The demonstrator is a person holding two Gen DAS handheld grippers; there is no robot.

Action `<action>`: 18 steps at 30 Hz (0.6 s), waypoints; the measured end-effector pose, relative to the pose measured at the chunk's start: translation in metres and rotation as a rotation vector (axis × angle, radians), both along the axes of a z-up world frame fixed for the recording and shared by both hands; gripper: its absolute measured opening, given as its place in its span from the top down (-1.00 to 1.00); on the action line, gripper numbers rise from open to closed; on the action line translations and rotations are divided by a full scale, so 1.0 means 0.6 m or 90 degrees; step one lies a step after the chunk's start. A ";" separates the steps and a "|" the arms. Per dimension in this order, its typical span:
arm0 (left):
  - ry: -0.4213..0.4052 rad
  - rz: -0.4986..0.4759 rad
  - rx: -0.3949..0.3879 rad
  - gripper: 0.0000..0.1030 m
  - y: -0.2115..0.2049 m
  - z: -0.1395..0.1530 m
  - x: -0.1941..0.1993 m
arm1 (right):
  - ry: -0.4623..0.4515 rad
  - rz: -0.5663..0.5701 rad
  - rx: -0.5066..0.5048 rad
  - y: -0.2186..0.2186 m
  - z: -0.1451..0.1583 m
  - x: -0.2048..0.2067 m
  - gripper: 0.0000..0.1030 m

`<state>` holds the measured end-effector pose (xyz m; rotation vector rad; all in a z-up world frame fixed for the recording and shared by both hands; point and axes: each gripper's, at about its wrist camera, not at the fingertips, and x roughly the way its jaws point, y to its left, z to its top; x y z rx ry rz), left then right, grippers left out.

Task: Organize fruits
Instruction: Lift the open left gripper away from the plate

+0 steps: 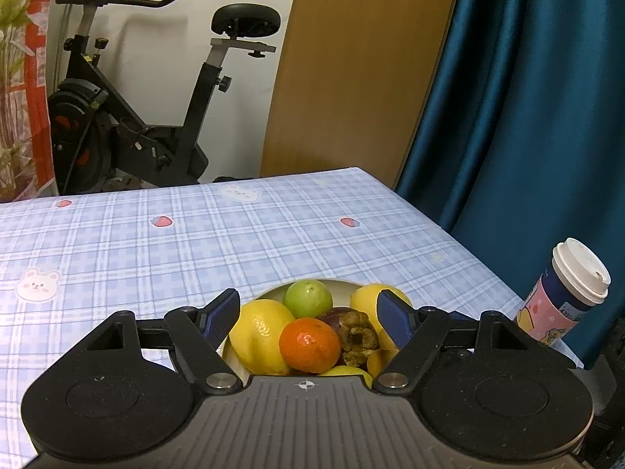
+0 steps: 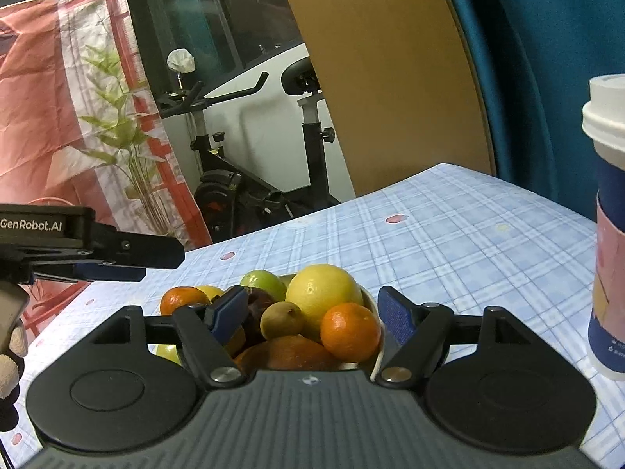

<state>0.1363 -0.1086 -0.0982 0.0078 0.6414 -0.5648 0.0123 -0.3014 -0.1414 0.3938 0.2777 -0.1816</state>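
Both claws, my left gripper (image 1: 308, 314) and right gripper (image 2: 310, 312), hang spread and empty over the bowl (image 2: 375, 306) of piled fruits (image 1: 310, 346), poised for picking.

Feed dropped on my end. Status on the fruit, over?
Left gripper and right gripper open, empty. Fruit piled in bowl, none lifted. Lidded cup close right of bowl.

The table (image 1: 195, 242) wears a pale blue plaid cloth printed with small strawberries and white bears. Near its right edge a white bowl (image 2: 371, 305) sits on the cloth, heaped with fruit. Just beside the bowl, closer still to that edge, stands a lidded paper cup (image 1: 566, 293).
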 end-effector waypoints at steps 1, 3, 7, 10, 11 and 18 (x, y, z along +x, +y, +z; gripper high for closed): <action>-0.001 0.004 0.000 -0.54 0.003 0.002 -0.002 | -0.001 -0.001 0.001 0.000 0.000 -0.001 -0.49; -0.005 0.012 0.001 -0.56 0.008 0.007 -0.007 | -0.002 -0.003 0.001 0.002 0.002 -0.004 -0.49; -0.014 0.039 0.009 -0.73 0.029 0.023 -0.026 | -0.002 -0.009 -0.006 0.006 0.012 -0.008 -0.57; -0.024 0.062 0.022 -0.74 0.048 0.044 -0.040 | 0.004 -0.003 0.008 0.010 0.027 -0.009 -0.82; -0.032 0.073 0.032 -0.75 0.054 0.052 -0.045 | 0.003 0.002 0.015 0.012 0.033 -0.011 -0.85; -0.067 0.133 0.071 -0.79 0.105 0.109 -0.096 | 0.063 0.017 0.051 0.015 0.090 -0.018 -1.00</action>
